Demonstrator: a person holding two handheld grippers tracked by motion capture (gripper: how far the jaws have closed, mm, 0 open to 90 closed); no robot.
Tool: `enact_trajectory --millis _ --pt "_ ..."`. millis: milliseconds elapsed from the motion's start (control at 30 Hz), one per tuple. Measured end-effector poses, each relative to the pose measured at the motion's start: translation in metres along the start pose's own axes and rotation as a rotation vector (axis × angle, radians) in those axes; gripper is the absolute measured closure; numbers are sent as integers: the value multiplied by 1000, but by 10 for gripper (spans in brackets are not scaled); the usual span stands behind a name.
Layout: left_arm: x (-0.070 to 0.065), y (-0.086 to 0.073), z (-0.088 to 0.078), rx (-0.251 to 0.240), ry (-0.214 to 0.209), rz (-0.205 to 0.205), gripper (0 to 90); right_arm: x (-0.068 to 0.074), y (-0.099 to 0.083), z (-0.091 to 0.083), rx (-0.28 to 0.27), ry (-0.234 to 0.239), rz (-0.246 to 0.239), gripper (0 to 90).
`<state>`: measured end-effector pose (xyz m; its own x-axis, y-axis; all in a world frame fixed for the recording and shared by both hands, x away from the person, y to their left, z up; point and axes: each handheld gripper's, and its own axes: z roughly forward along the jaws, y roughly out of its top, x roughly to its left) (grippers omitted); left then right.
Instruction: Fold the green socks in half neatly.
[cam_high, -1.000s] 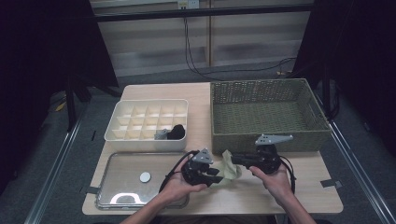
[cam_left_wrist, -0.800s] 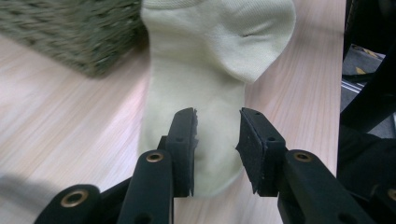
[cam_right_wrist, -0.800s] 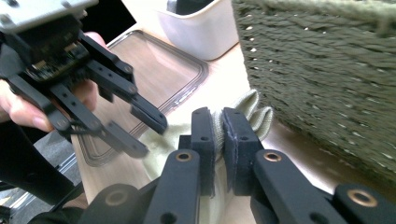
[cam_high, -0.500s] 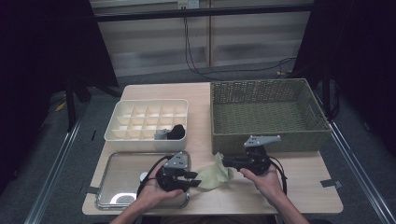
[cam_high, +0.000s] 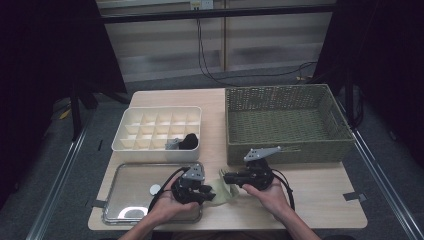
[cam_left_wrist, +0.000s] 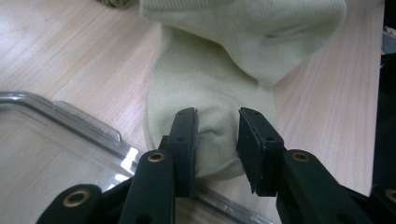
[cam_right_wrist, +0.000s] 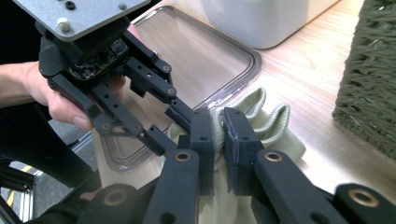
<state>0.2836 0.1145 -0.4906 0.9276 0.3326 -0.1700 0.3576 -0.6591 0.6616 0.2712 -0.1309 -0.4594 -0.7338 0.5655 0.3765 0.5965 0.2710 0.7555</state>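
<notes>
A pale green ribbed sock lies on the light wooden desk, stretched between the two grippers near the front edge, just beside the clear shallow plastic tray. The left gripper has its jaws partly closed, pinching the sock's toe end at the tray's corner. The right gripper has its jaws nearly together, clamped on the sock's ribbed cuff. Behind stand a white compartmented plastic box and a green woven rectangular basket.
</notes>
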Motion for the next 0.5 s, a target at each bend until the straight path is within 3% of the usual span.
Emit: enact_trajectory --millis 133,333,400,500 --pt "-2 5 7 -21 -2 0 672 1 0 2 1 -3 6 831" --pt "-6 15 20 -36 -24 37 674 3 0 5 21 -8 -1 825" --pt "-6 16 23 -51 -34 21 674 3 -1 5 21 -8 -4 821" --pt "-6 17 21 -49 -35 33 666 1 -5 5 18 -7 7 778"
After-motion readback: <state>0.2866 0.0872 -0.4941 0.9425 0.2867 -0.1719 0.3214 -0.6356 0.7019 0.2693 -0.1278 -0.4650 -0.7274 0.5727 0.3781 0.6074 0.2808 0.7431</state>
